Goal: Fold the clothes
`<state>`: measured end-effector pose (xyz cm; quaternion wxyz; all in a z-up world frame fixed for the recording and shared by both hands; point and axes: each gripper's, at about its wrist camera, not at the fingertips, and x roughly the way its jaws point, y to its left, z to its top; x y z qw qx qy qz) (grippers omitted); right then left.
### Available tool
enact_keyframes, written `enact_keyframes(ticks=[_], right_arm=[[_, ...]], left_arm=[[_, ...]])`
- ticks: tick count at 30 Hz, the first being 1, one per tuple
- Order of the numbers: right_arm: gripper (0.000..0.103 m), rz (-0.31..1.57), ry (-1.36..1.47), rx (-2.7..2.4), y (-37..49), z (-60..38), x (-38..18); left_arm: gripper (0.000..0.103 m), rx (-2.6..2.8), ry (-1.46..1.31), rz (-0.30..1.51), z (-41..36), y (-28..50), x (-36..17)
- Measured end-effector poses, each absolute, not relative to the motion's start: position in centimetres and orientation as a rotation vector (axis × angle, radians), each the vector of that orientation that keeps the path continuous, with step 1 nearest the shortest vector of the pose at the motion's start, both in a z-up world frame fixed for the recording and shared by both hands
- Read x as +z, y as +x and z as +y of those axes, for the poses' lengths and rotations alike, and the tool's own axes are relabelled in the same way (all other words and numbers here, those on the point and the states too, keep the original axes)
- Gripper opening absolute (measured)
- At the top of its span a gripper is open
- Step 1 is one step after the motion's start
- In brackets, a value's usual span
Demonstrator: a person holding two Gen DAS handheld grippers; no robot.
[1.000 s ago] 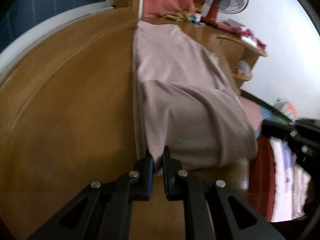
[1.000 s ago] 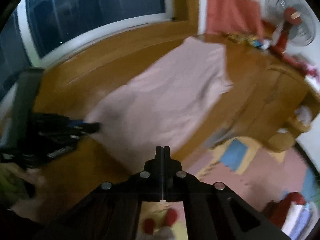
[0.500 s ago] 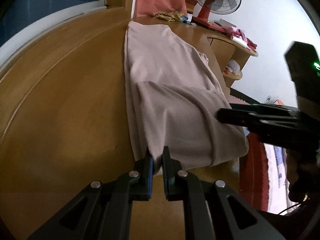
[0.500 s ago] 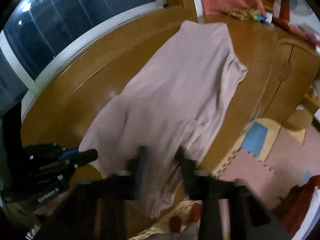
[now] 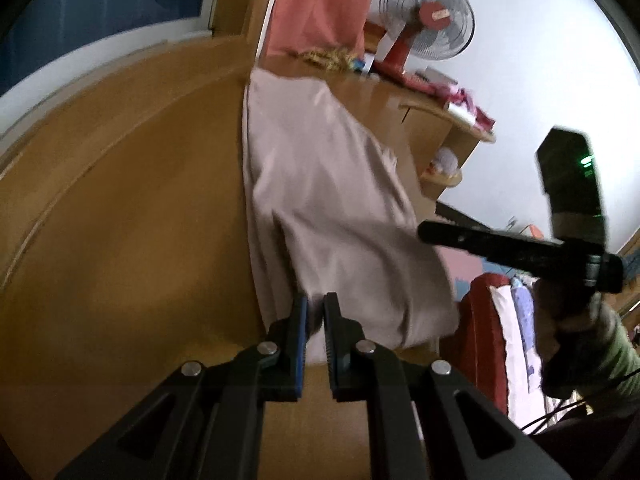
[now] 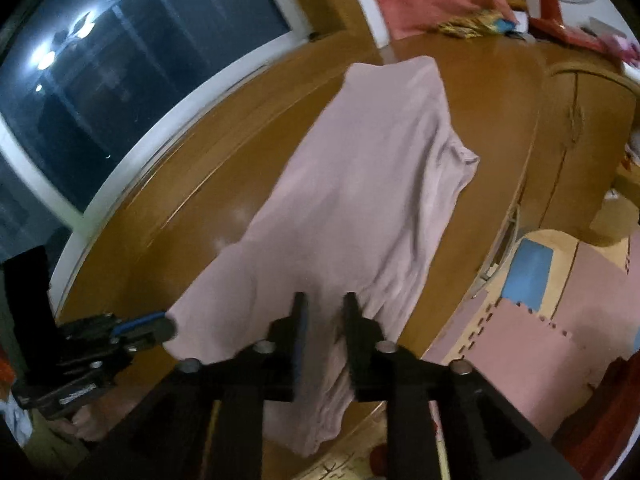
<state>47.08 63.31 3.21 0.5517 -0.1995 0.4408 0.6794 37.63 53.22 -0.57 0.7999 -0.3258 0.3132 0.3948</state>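
Note:
A pale pink garment (image 5: 328,208) lies lengthwise on the wooden table (image 5: 120,220), and its near end hangs over the table's front edge. My left gripper (image 5: 315,314) is shut on the garment's near left corner, which is lifted a little. The right wrist view shows that same grip at lower left, where the left gripper (image 6: 160,326) pinches the garment (image 6: 360,200). My right gripper (image 6: 325,308) hovers over the near hem, its jaws opening. Cloth shows in the gap behind them, but the pads are not pressing it. From the left wrist view, the right gripper (image 5: 424,233) reaches in from the right.
A red fan (image 5: 424,28) and small clutter stand at the table's far end beside a pink curtain (image 5: 320,4). A dark window (image 6: 140,60) runs along the left. Foam floor mats (image 6: 540,320) and a wooden cabinet (image 6: 580,140) lie to the right, below the table.
The right gripper has swung in over the garment's near hem, and its jaws have gone from shut to apart. The left gripper has risen slightly with the corner, raising a ridge in the cloth.

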Motion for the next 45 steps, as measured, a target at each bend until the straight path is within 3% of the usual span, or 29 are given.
enact_keyframes(ticks=[10, 12, 13, 14, 19, 25, 27, 29, 45], right_arm=[[0.027, 1.105, -0.548, 1.554, 46.7, 65.9, 1.5], [0.020, 1.088, -0.580, 1.554, 46.2, 66.6, 1.1], [0.009, 1.069, -0.580, 1.555, 46.2, 66.6, 1.4], [0.007, 1.049, -0.581, 1.556, 46.3, 66.6, 1.6], [0.006, 1.013, -0.571, 1.532, 46.8, 67.2, 1.0], [0.012, 1.015, -0.546, 1.596, 47.0, 67.3, 1.8], [0.018, 0.974, -0.486, 1.632, 47.5, 65.8, 2.9], [0.038, 0.929, -0.463, 1.680, 47.6, 64.0, 3.7], [0.038, 0.733, -0.824, 1.804, 41.5, 57.4, 1.2]], left_arm=[[0.007, 0.855, -0.638, 0.794, 56.5, 40.6, -2.3], [0.008, 0.876, -0.617, 0.842, 57.3, 41.4, -3.1], [0.008, 0.892, -0.600, 0.865, 57.4, 41.7, -3.4], [0.008, 0.911, -0.579, 0.887, 57.5, 41.8, -3.7], [0.008, 0.971, -0.596, 0.917, 57.6, 40.6, -4.8], [0.008, 0.928, -0.641, 0.832, 56.7, 38.6, -4.0], [0.008, 0.894, -0.624, 0.807, 55.5, 37.8, -3.5], [0.008, 0.852, -0.606, 0.807, 53.9, 37.0, -3.3], [0.008, 0.695, -0.461, 0.870, 50.5, 38.7, -4.8]])
